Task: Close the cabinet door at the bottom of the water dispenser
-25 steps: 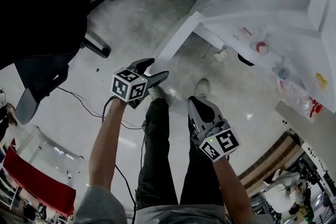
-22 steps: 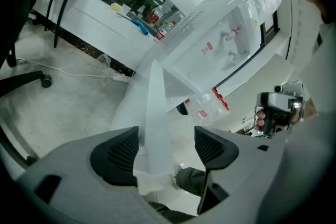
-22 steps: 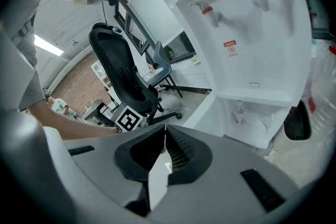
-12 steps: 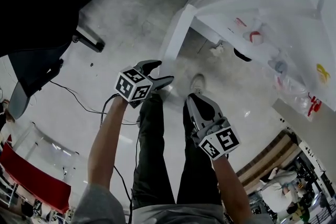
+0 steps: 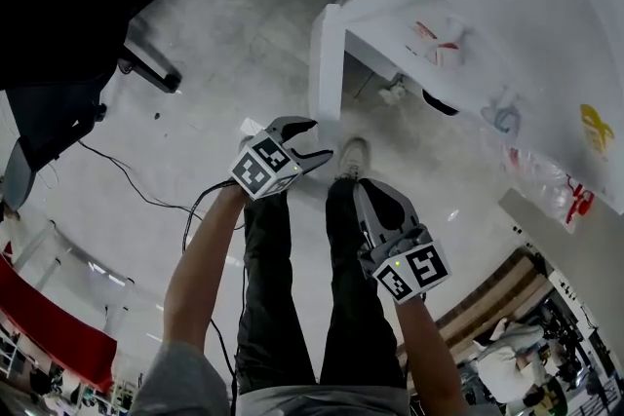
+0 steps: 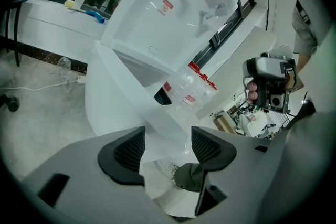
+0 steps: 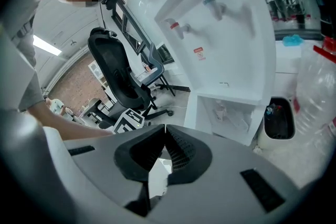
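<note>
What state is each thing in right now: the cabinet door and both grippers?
Cabinet door: open, swung out from the water dispenser.
Left gripper: fingers apart, just been closing a little, nothing gripped between them.
Right gripper: fingers shut together, empty.

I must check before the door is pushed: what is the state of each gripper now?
Left gripper: open, jaws just closing a little, nothing between them.
Right gripper: shut, empty.
</note>
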{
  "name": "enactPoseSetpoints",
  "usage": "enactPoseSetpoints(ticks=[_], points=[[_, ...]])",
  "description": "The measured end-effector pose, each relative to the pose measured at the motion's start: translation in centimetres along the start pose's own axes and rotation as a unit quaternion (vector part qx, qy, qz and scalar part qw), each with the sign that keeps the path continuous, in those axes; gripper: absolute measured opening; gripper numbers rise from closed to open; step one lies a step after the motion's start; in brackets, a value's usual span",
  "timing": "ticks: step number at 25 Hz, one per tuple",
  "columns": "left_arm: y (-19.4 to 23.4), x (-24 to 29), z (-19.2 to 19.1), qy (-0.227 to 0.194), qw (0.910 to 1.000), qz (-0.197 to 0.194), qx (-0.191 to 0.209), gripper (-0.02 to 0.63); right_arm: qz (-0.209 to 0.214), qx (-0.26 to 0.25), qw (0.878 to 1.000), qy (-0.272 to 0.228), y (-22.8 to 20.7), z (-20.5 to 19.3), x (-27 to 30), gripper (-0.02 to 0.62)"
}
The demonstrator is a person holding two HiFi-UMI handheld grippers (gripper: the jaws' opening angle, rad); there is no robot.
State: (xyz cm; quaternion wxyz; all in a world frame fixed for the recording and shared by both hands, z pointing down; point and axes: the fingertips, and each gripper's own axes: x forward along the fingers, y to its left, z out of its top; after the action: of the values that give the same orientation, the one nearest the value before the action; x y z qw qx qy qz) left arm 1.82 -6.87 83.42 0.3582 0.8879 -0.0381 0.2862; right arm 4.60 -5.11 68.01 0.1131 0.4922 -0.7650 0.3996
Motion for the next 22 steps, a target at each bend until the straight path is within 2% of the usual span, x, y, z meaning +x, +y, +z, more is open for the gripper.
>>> enactPoseSetpoints(ticks=[6,13,22], points=[[-0.8,2.8,1.2,-0.005,0.9995,0.015,0.027,0.212,-0.009,0.002,1.0,0.001,-2.6,-0.4,-2.1,0.012],[-2.0,5.6,2.7,-0.016,0.9984,0.026,0.047,0.199,-0.011,-0.002,1.0,0.008,-4.8,-0.5,-4.0,0.012],[-2.3,9.1,5.2,-0.023,0.9973,0.044,0.053,0.139,-0.009,-0.007,1.0,0.01,-7.2,0.1,-5.6,0.012]])
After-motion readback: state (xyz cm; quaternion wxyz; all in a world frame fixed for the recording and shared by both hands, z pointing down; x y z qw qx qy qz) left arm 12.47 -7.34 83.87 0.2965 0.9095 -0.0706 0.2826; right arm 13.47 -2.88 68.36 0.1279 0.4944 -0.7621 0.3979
